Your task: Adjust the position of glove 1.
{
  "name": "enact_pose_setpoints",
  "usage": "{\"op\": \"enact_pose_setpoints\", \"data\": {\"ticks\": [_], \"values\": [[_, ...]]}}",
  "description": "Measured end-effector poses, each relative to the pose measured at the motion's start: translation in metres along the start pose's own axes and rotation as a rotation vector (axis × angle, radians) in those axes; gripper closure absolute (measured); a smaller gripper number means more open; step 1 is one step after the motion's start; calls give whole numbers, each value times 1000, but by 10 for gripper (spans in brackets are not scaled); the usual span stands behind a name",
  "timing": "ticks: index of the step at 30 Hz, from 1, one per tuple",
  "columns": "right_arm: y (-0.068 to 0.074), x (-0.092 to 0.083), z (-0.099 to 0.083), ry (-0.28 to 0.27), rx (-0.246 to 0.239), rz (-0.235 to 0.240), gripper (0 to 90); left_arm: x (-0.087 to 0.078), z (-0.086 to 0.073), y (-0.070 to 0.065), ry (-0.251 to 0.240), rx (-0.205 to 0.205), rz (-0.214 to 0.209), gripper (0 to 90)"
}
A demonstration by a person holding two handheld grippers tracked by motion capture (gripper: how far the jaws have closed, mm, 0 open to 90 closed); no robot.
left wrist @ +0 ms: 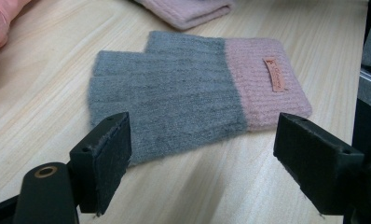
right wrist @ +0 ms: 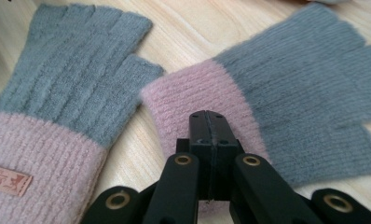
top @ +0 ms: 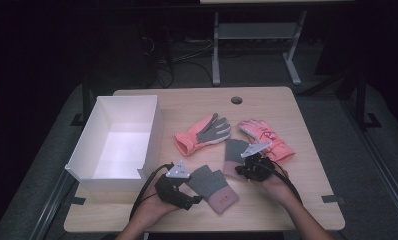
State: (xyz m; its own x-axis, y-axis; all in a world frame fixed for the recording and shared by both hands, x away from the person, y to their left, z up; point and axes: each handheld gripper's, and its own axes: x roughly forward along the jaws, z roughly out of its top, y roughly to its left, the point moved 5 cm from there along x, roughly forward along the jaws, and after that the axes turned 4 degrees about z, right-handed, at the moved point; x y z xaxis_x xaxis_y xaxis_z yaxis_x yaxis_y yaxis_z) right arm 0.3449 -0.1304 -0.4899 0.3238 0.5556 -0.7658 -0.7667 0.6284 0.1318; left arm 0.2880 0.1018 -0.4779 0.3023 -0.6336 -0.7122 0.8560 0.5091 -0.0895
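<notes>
Two grey gloves lay on the worktop (top: pixel 297 200). Left gripper (left wrist: pixel 200 154) gaped empty before one glove (left wrist: pixel 193 88); right gripper (right wrist: pixel 208 128) pinched the other's cuff (right wrist: pixel 197 100), which might slip free.

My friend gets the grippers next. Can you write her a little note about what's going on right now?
Left hand-held gripper: open, jaws either side of the near grey-and-pink glove, not gripping it.
Right hand-held gripper: shut, its tip over the pink cuff of the second grey-and-pink glove.
Two coral gloves lie farther back; the white box at left holds nothing.
Done: nothing boxed. Left, probably: pick up and sort the gloves.
</notes>
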Motion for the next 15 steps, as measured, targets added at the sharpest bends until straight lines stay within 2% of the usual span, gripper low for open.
{"op": "enact_pose_setpoints", "data": {"ticks": [7, 15], "values": [[0, -1, -1, 29, 3, -3, 900, -1, 0, 0, -6, -5, 0, 187], [-5, -22, -24, 38, 37, 12, 900, 1, -1, 1, 1, -7, 1, 185]]}}
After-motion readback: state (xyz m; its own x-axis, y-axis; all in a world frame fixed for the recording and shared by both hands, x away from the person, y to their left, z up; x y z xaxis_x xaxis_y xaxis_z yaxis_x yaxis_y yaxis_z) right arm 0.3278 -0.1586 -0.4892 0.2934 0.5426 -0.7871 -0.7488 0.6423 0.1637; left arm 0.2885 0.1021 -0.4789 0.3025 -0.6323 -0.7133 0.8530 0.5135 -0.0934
